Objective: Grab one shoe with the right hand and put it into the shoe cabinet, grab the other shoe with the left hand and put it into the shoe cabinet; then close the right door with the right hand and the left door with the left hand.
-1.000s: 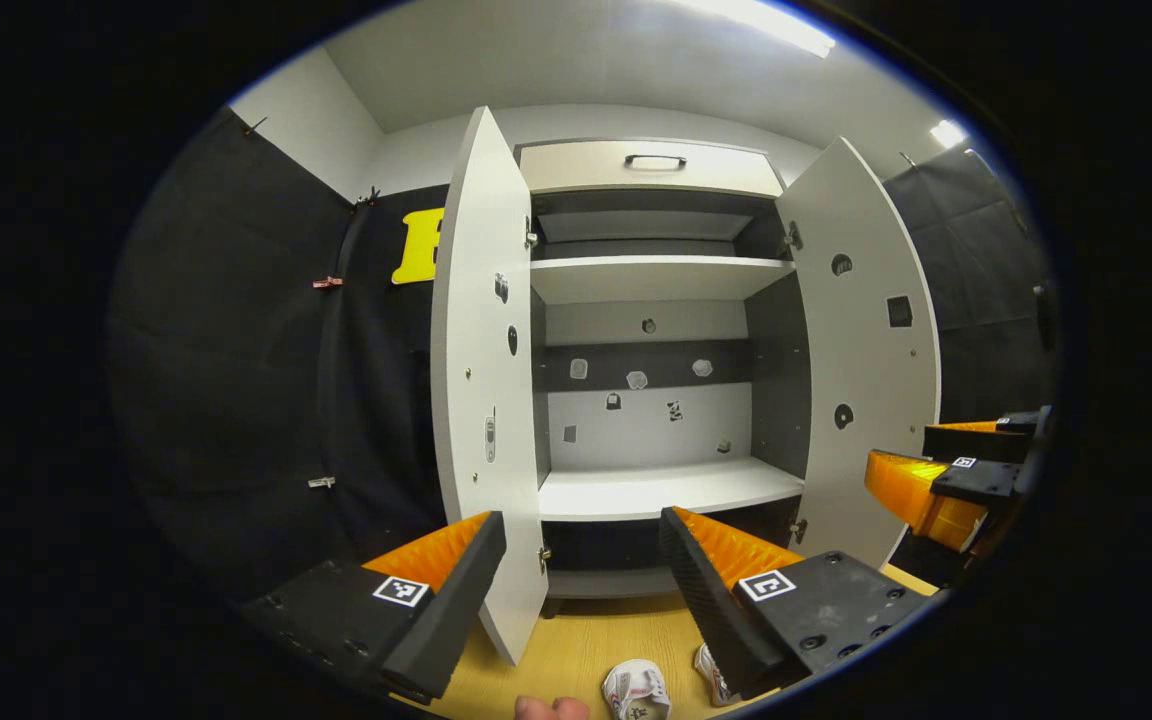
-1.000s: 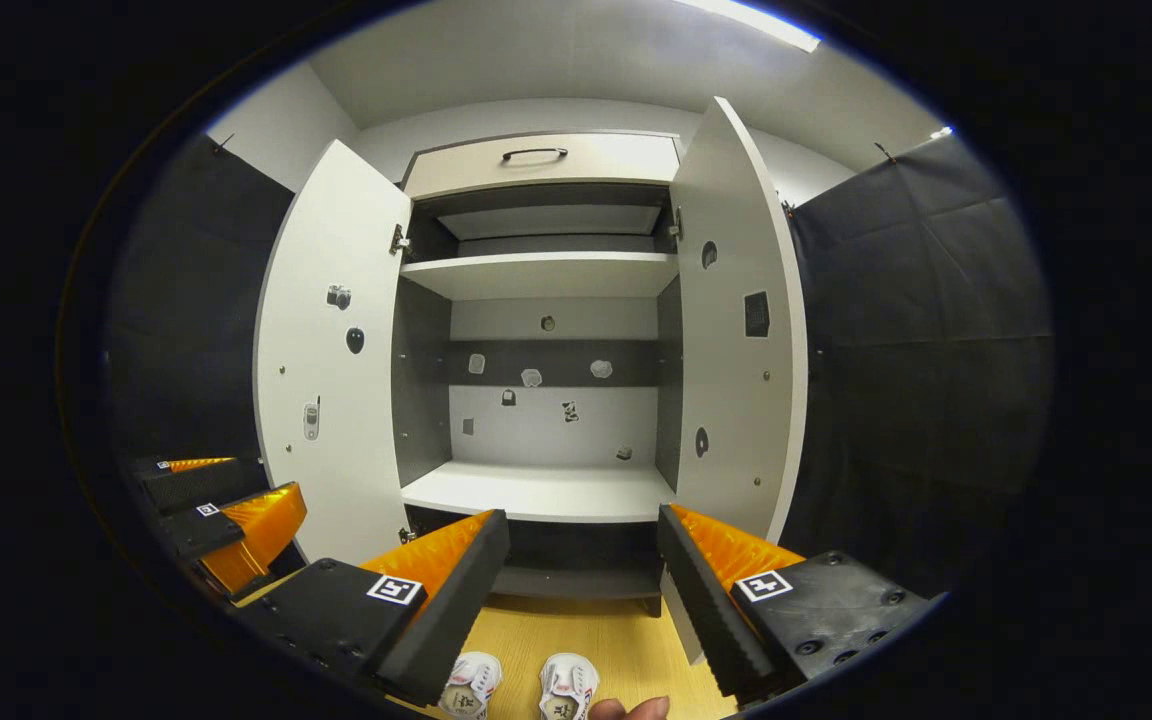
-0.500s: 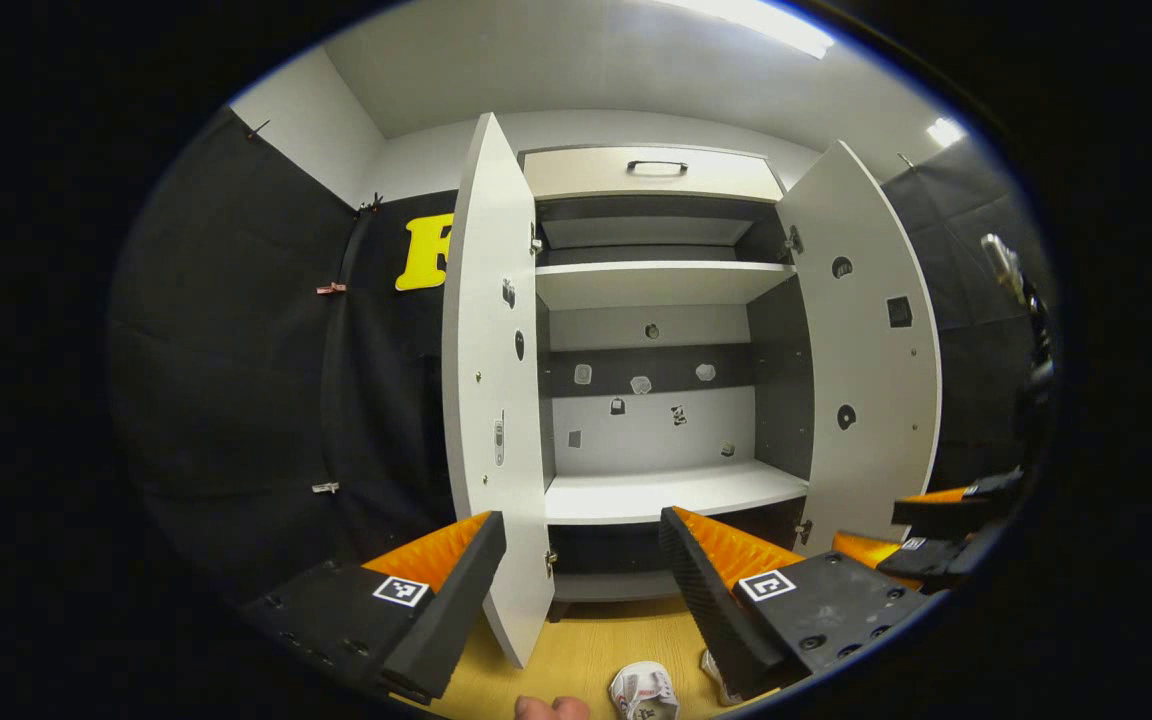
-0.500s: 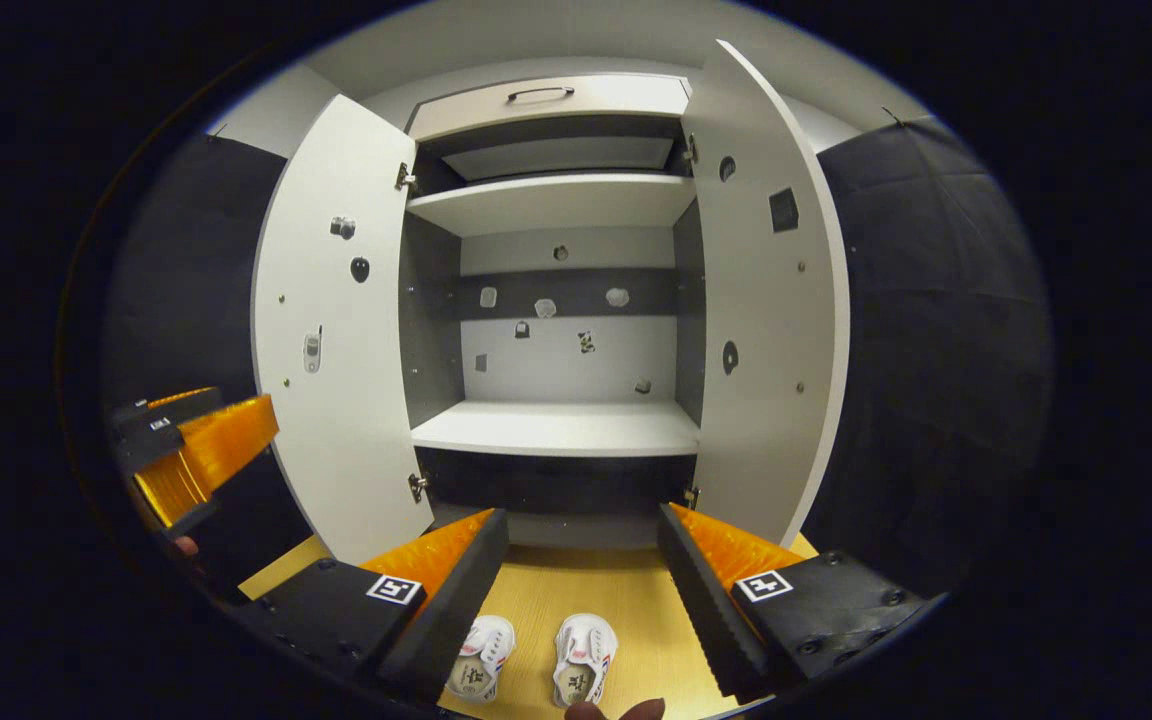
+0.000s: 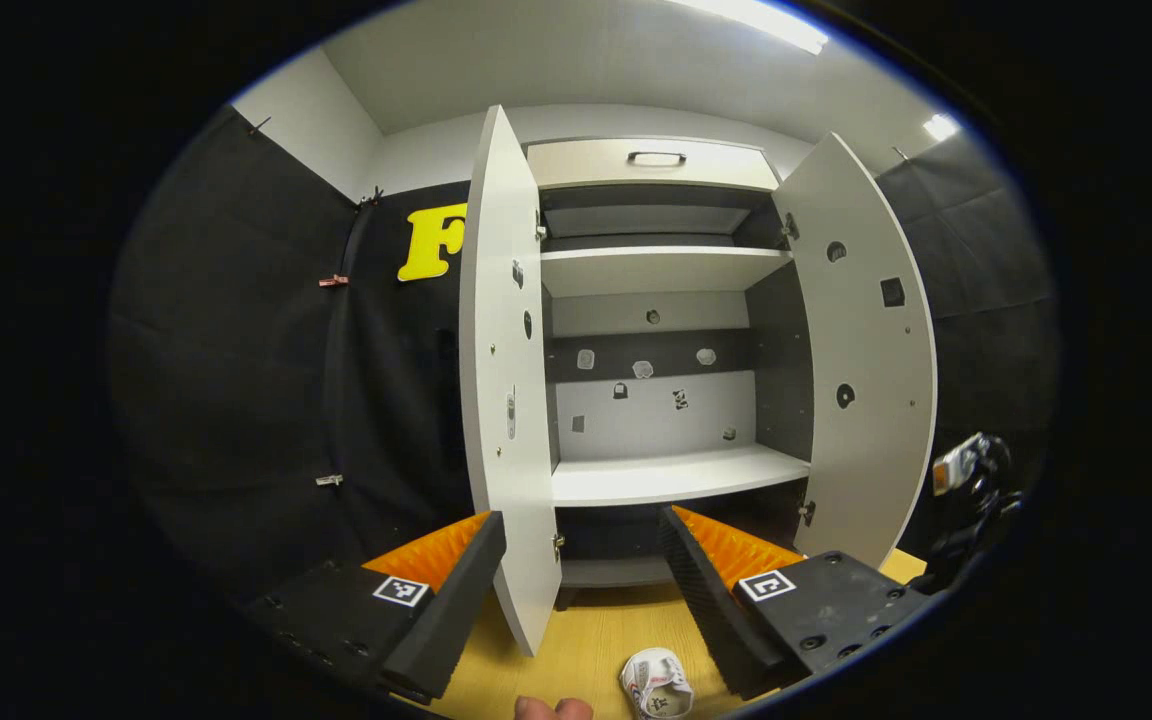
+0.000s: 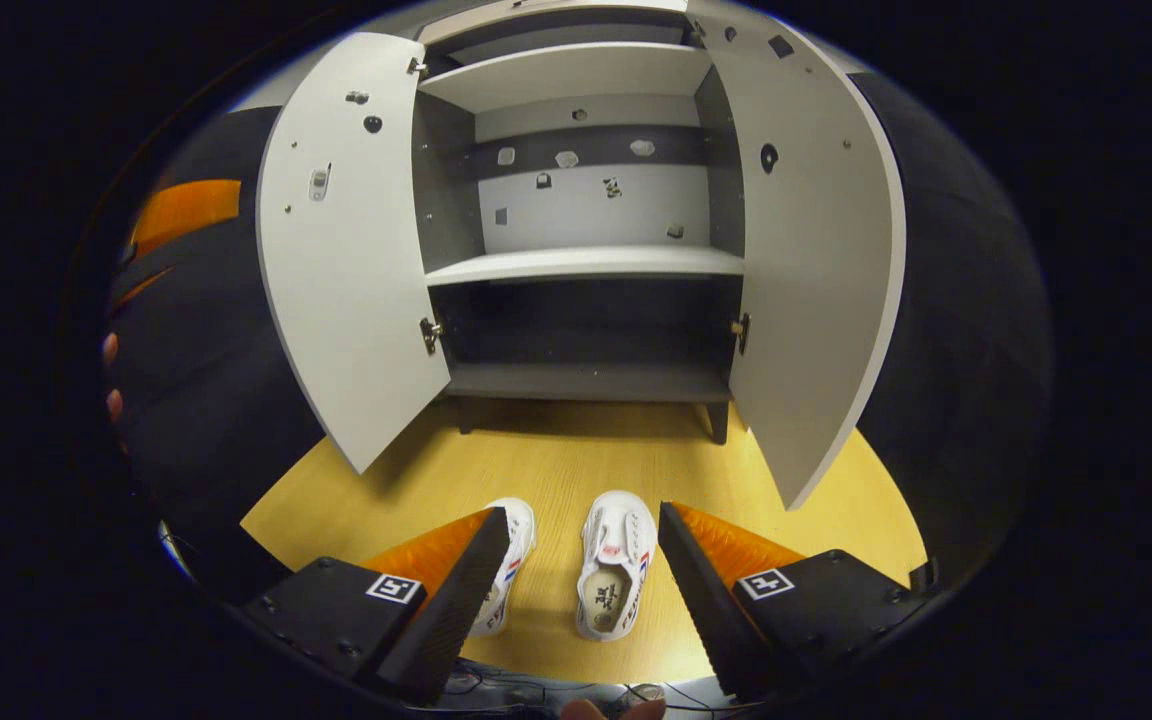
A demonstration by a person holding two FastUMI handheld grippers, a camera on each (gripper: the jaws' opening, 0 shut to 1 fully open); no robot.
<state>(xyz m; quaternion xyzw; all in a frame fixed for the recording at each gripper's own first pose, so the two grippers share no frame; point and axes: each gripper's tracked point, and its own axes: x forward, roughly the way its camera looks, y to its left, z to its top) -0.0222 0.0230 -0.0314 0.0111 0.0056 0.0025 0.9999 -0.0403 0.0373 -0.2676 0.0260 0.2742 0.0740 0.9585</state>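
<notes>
Currently, two small white canvas shoes lie side by side on the light wooden floor [image 6: 556,470] in front of the white two-door shoe cabinet [image 6: 586,265]. In the right gripper view, the left white shoe [image 6: 508,565] is partly hidden behind that gripper's left finger; the right white shoe [image 6: 618,575] lies between the two fingers, touching neither.

Both cabinet doors stand open: the left door [image 6: 341,250] and the right door [image 6: 816,260]. Two white shelves and one dark bottom shelf [image 6: 586,380] are visible; none holds a shoe.

The right gripper [image 6: 581,590] is wide open, tilted down over the shoes, holding nothing. The left gripper [image 5: 581,580] is likewise wide open and empty, pointing at the cabinet interior. In the left gripper view, one shoe [image 5: 656,683] lies on the floor near the bottom edge.
</notes>
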